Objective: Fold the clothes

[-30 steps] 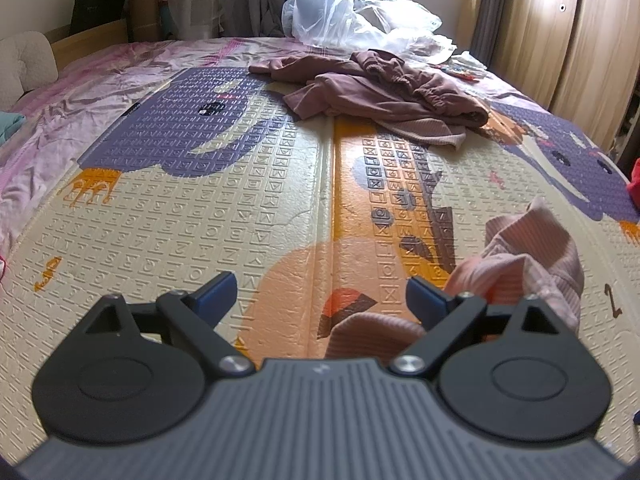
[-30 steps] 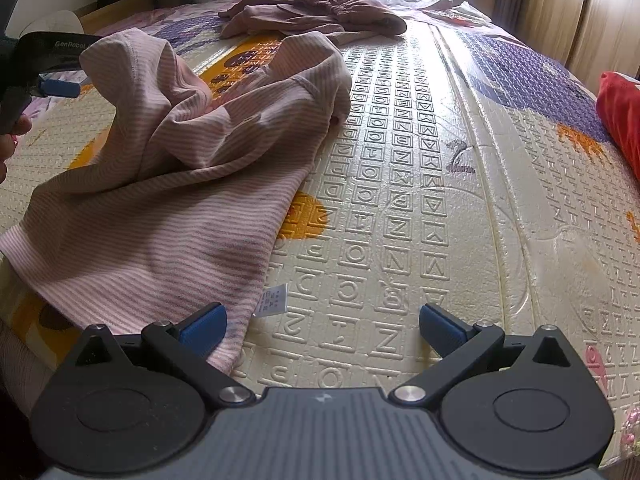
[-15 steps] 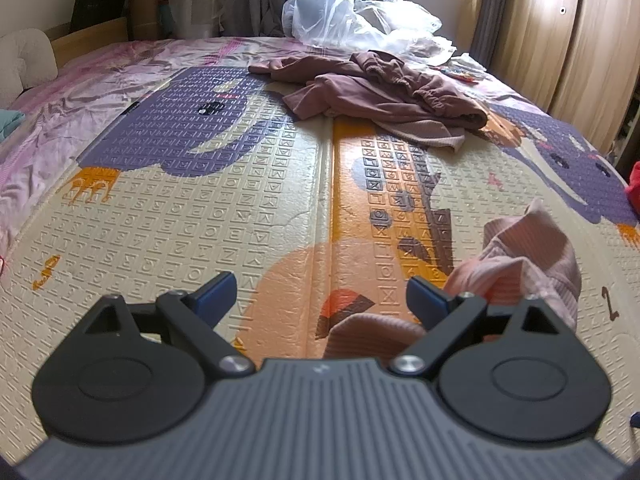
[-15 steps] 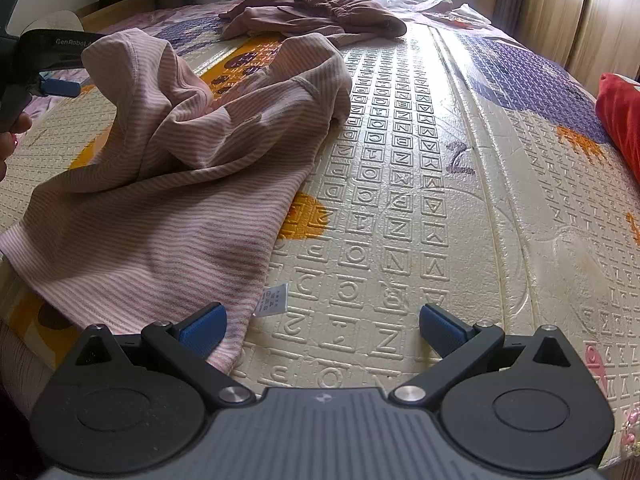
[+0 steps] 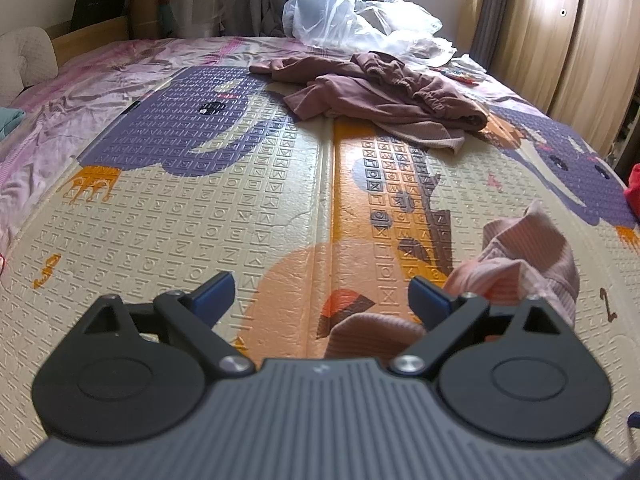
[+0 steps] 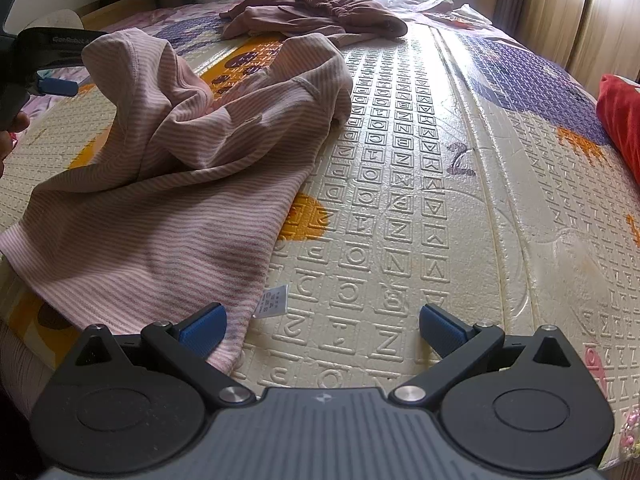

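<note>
Both grippers gape wide over the letter-embossed foam play mat point(image 6: 400, 200), holding nothing.

The left gripper point(image 5: 320, 300) and right gripper point(image 6: 322, 326) flank the crumpled pink striped top point(image 6: 192, 184); its hem lies under the right gripper's left finger point(image 6: 202, 329), bare mat stretching rightward.

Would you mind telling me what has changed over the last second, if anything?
Nothing visibly changed. Both grippers, left and right, stay open and still, holding nothing; the striped shirt lies crumpled on the mat as before.
</note>
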{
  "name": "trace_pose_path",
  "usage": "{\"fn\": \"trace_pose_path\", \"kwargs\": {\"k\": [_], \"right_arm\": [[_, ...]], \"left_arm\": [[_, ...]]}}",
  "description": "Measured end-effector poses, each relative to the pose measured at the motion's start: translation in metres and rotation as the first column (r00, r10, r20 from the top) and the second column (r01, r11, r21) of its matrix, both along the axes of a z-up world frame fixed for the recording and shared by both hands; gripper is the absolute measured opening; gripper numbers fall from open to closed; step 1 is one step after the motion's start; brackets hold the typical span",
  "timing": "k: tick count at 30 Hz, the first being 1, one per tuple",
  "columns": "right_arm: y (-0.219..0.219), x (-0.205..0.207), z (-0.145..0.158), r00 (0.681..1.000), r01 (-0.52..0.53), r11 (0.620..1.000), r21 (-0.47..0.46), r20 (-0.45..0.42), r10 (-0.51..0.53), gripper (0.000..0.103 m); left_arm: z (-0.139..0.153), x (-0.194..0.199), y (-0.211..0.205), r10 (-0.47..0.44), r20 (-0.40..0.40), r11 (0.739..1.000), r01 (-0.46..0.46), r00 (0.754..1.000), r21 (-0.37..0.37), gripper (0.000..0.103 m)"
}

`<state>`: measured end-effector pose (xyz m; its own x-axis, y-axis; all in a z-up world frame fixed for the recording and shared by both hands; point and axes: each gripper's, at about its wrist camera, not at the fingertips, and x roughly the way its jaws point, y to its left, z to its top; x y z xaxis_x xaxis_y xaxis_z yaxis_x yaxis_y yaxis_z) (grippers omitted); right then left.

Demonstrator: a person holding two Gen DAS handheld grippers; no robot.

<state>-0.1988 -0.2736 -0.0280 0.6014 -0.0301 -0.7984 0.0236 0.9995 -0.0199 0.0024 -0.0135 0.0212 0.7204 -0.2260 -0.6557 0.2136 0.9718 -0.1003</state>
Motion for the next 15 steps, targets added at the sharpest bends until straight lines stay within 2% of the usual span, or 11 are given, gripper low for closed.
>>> {"fn": "trace_pose_path", "kwargs": {"k": [15], "right_arm": [[0.0015, 0.0023, 0.002, 1.0, 0.0, 1.0, -0.008, -0.003, 0.0, 0.102]], "left_arm": [[0.0024, -0.001, 0.0045, 0.008, 0.003, 1.0, -0.008, 1.0, -0.011, 0.096]]}}
